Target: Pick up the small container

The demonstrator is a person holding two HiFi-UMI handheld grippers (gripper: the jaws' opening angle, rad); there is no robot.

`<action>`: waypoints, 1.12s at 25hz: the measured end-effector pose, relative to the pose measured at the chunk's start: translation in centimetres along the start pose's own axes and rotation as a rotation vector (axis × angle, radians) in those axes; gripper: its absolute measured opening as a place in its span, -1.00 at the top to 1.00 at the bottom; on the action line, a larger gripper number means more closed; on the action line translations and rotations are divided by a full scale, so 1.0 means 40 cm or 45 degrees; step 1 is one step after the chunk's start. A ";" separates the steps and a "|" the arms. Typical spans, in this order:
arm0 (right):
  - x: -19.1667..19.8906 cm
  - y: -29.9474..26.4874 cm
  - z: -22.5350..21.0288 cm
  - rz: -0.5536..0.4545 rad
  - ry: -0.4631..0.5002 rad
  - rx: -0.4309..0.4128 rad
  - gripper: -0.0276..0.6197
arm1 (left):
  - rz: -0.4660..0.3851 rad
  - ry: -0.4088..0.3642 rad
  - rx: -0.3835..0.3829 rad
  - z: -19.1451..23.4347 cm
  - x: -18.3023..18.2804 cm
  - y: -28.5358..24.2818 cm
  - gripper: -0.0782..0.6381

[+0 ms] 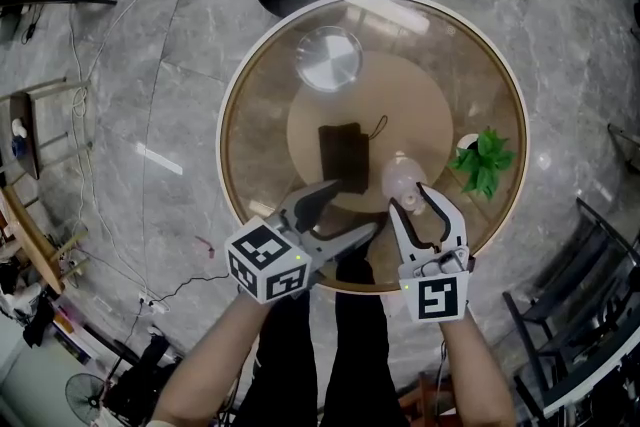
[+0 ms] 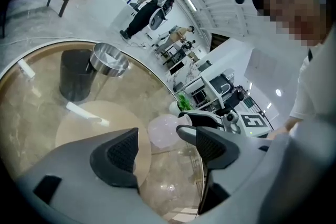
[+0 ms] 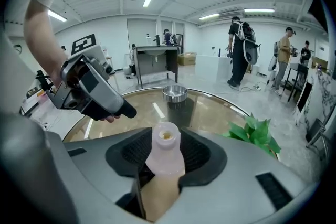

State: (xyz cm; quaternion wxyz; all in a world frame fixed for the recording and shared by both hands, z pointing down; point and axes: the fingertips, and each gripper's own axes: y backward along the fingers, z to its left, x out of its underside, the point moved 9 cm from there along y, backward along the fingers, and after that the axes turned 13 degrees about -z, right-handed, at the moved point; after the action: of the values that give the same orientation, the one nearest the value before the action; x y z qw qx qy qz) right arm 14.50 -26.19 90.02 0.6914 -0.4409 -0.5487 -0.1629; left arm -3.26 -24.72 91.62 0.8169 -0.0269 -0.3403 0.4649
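The small container [image 3: 165, 157], a pale translucent bottle with a narrow neck, stands upright on the round glass bench [image 1: 250, 140], just beside the dark pouch [image 1: 344, 155] on the pouch's right in the head view. The right gripper [image 1: 408, 198] comes at it from the near side, tilted downward. Its fingers [image 3: 128, 152] sit narrow on either side of the bottle's body, and the open neck pokes up between the pads. The pads seem to press on both flanks, though the contact is partly hidden by the bottle's own bulge. Taking it low on the wider body rather than at the slim neck probably gives a steadier hold for the lift.

The left gripper [image 2: 164, 150] hangs over the near side of the pouch with its fingers wide apart and nothing between them. It looks to be only standing by and plays no part in the grasp. A metal bowl [image 1: 328, 58] lies well beyond the pouch, and a small green plant [image 1: 483, 158] is off to the pouch's right, past the bottle. Both are clear of the way up.
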 end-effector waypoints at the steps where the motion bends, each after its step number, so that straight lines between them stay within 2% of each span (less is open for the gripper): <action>1: -0.001 0.002 0.001 -0.015 0.000 0.004 0.40 | -0.004 0.015 0.001 0.001 0.001 -0.001 -0.19; 5: -0.001 0.003 -0.001 -0.022 -0.019 0.003 0.45 | -0.016 0.083 0.026 0.002 0.008 -0.010 -0.20; 11: -0.003 0.001 0.000 -0.004 -0.030 -0.030 0.45 | -0.083 0.355 0.082 0.018 0.029 -0.022 -0.25; 14: -0.010 0.005 0.003 0.005 -0.029 -0.054 0.45 | -0.109 0.462 0.094 0.027 0.036 -0.027 -0.32; 20: -0.043 0.023 0.007 0.016 -0.032 -0.116 0.45 | -0.110 0.585 0.147 0.031 0.042 -0.039 -0.37; 28: -0.080 0.049 0.014 0.030 -0.047 -0.177 0.45 | -0.205 0.945 0.263 0.031 0.075 -0.072 -0.49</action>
State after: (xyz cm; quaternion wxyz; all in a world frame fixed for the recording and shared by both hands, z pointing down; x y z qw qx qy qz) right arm 14.44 -25.50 86.28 0.6507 -0.4972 -0.5436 -0.1843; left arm -0.84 -24.34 95.20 0.9166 -0.0841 0.0259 0.3899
